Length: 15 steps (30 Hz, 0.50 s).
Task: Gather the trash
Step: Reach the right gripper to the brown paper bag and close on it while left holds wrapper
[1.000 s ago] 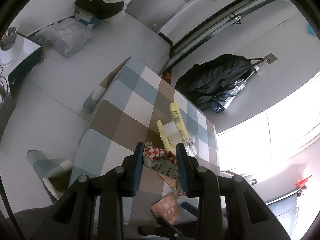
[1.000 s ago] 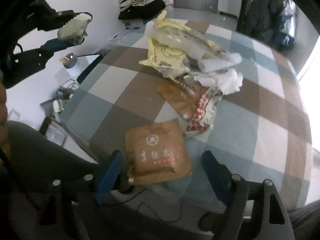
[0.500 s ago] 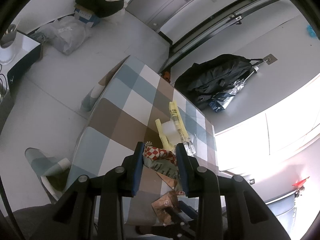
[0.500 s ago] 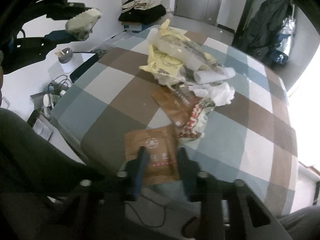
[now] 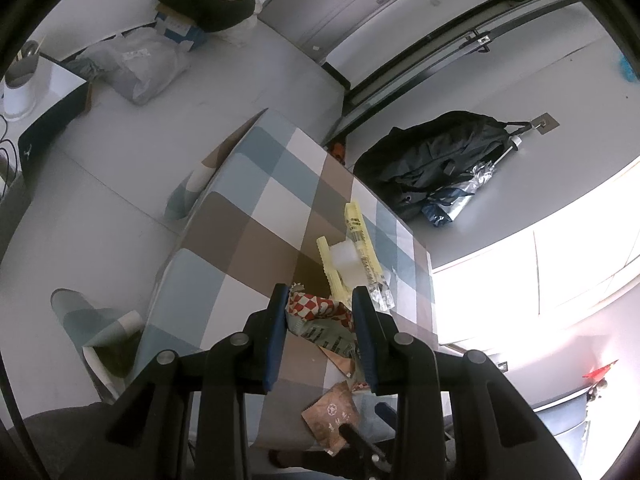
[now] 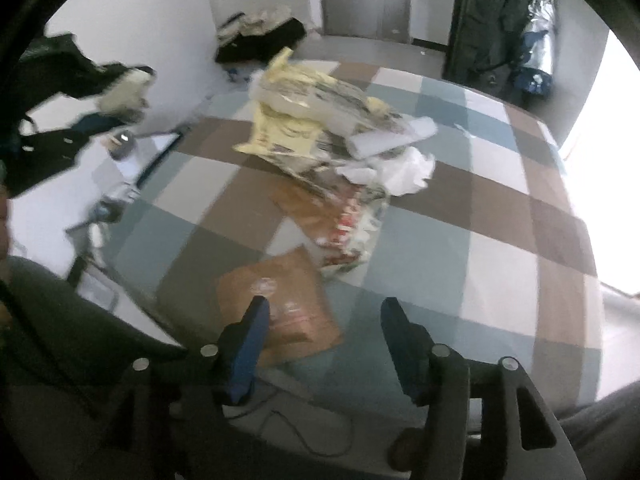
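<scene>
In my right wrist view the table [image 6: 500, 248] fills the centre. A heap of wrappers [image 6: 320, 120] lies on it toward the upper middle, with a flat packet [image 6: 280, 304] on the near edge at lower centre. A jacket [image 6: 492, 20] hangs against the wall at upper right.

Two wrist cameras, one high and one low, over one checked table.

Our left wrist view looks down from well above the near edge of the checked table [image 5: 256, 216], taking in floor, doors and wall beyond. Our right wrist view sits low and close over the same edge, facing across the table [image 6: 500, 248] toward the doors. We see the brown packet [image 5: 332, 416] [image 6: 280, 300], the yellow wrappers [image 5: 360, 236] [image 6: 288, 128] and the dark coat [image 5: 436, 156] [image 6: 500, 12] in both.
</scene>
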Tool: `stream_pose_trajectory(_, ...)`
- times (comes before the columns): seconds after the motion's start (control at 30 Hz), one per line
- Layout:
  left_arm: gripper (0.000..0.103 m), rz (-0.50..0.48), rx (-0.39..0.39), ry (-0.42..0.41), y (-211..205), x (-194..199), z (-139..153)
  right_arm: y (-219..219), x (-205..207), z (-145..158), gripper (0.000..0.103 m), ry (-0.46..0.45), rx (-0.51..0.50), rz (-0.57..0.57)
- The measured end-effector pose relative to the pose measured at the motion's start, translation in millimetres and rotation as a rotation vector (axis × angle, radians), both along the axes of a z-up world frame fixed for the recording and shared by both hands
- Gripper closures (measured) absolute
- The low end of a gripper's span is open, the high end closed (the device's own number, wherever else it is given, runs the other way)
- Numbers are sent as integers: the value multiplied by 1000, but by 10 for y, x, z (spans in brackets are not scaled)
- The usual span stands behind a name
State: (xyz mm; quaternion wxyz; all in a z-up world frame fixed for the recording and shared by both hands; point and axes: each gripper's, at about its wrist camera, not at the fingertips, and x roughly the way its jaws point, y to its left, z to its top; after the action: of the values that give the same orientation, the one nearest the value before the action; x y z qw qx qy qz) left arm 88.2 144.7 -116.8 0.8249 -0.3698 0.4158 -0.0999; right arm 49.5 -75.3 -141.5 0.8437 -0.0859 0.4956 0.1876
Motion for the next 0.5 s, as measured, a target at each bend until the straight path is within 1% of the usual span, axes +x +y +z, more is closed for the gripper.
stream_pose_trajectory(0.03, 76, 0, 1, 0, -1, 3, -1, 21, -24, 5, 38, -6, -8, 10)
stream_pose_trajectory(0.13, 76, -1, -3, 1, 0, 9, -3, 99, -67, 6, 37, -15, -2, 65)
stream_pose_trajectory(0.17, 76, -1, -4, 2, -2, 14, -2, 122, -74, 0, 35, -16, -1, 80)
stream_pose_trajectory(0.23, 76, 1, -5, 2, 3, 18, -4, 195, -85, -32, 31, -24, -28, 109)
stream_pose_trajectory(0.37, 76, 3, -11, 9, 22, 25, -14, 327, -98, -121, 31, -13, -79, 174)
stream_pose_trajectory(0.4, 76, 6, -16, 10, 32, 28, -17, 339, -96, -135, 31, -6, -82, 179)
stream_pose_trajectory(0.5, 76, 10, -23, 12, 44, 33, -22, 340, -95, -133, 34, -10, -85, 191)
